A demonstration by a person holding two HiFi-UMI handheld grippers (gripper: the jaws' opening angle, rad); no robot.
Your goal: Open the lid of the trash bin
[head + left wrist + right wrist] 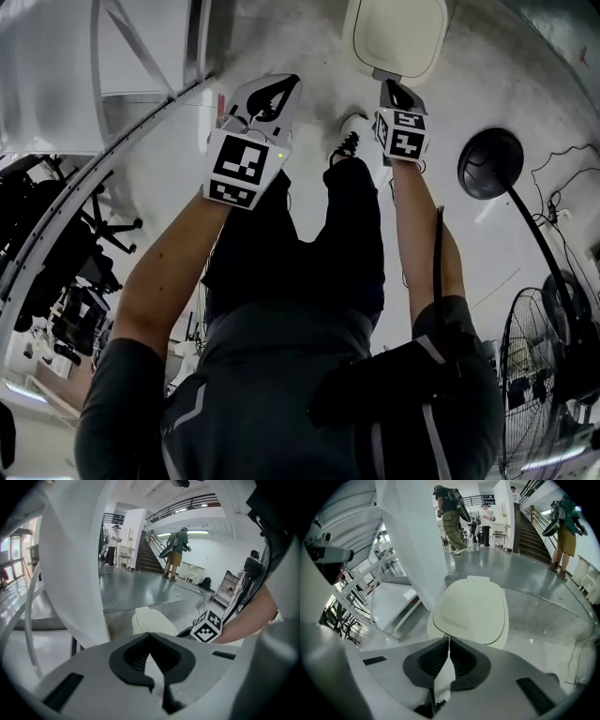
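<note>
Our forearms [178,253] hung over the floor [309,42] with left tongs [278,89] and right tongs [394,91] both pinched together and empty, the right poised near the shut bin lid [396,36], ready, we judged, to lift its edge, the left idle alongside.

The trash bin [396,36] stands just ahead of the right gripper [390,88], left gripper [281,86] alongside.

Glossy grey floor [543,602], white pillar [417,541], dark staircase [532,529]
</note>
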